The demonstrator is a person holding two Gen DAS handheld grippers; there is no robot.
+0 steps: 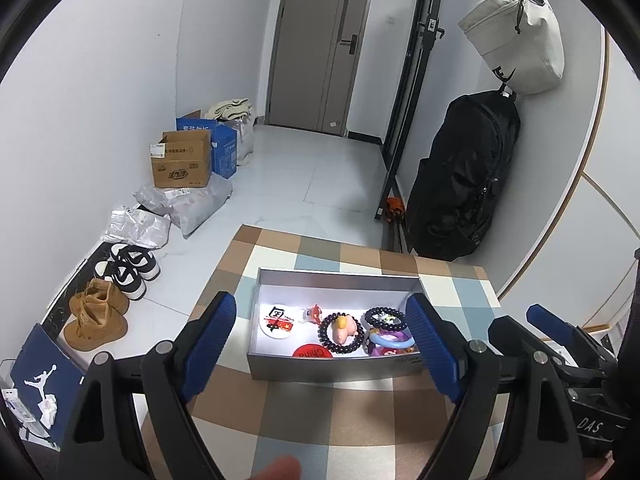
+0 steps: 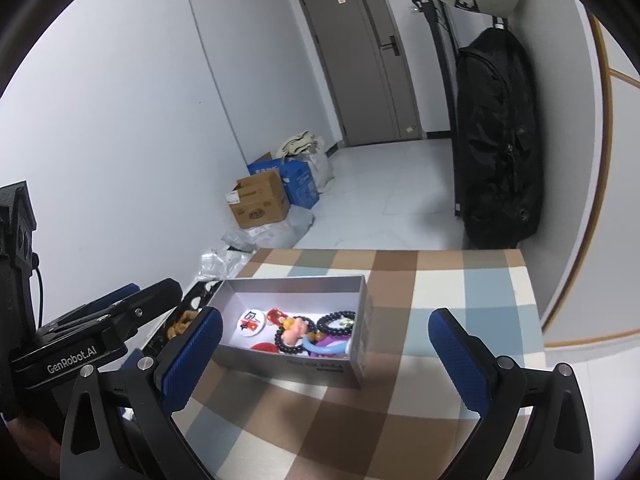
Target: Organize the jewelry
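A grey open box (image 1: 332, 368) (image 2: 256, 286) sits on the checked tablecloth (image 1: 320, 412) (image 2: 440, 300). Inside lie two dark bead bracelets (image 1: 341, 333) (image 2: 336, 322), a pink figure (image 1: 344, 326) (image 2: 298, 330), a round white badge (image 1: 277, 320) (image 2: 250, 322), a red disc (image 1: 313, 351) (image 2: 265, 347) and blue and purple rings (image 1: 390, 342) (image 2: 326, 346). My left gripper (image 1: 322, 346) is open and empty, just in front of the box. My right gripper (image 2: 326, 352) is open and empty, to the box's right and nearer me. The right gripper also shows in the left wrist view (image 1: 520, 328).
The table's far edge drops to a tiled floor. Shoes (image 1: 128, 270), parcels (image 1: 188, 204) and cardboard boxes (image 1: 182, 164) (image 2: 260, 200) line the left wall. A black bag (image 1: 464, 176) (image 2: 500, 140) hangs at the right. A closed door (image 1: 320, 44) (image 2: 360, 56) stands at the far end.
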